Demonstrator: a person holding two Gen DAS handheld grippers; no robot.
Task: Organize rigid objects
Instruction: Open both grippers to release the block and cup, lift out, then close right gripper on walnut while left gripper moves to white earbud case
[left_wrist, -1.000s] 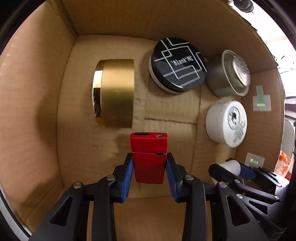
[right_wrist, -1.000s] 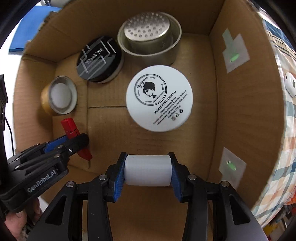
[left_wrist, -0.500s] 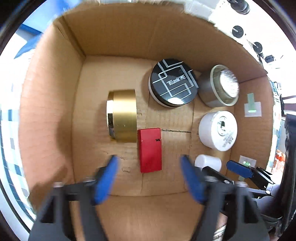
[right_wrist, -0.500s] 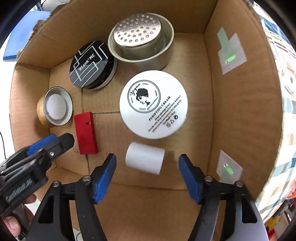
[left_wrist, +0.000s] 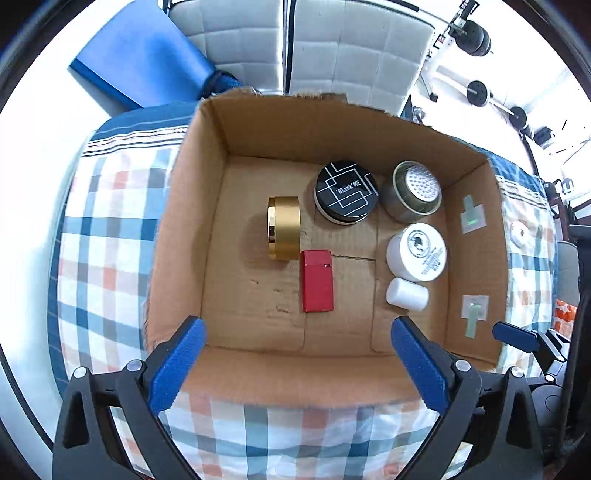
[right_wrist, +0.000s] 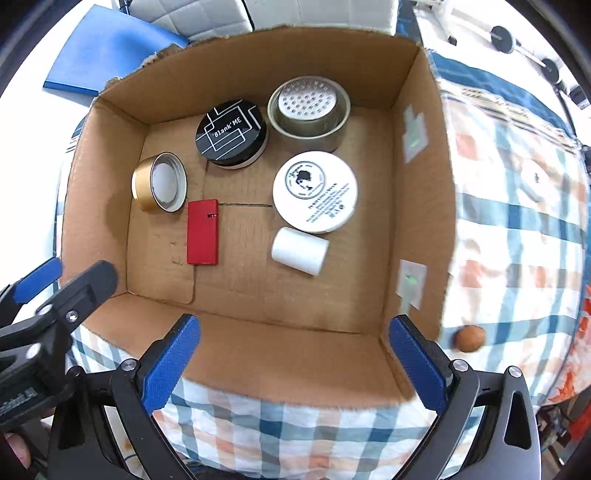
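The cardboard box serves as landmark; it holds six rigid items on its floor. The red case lies flat near the box centre, its upper end just beside the gold lid, which rests on its edge. Toward the far wall stand the black tin and the perforated metal cup, close together. The white cream jar sits toward the right wall, with the white cylinder lying on its side just beside it, nearer the front wall.

Handling, by judgement: all items look stiff and light. The gold lid and metal cup appear smooth and likely slippery (the lid may also roll). The red case is best taken across its narrow flat sides, the cylinder across its curved flanks at mid-length.

The left gripper and the right gripper both hang above the front wall of the box, jaws spread wide, holding nothing.

A brown round object lies outside the right wall on the checked bed cover.
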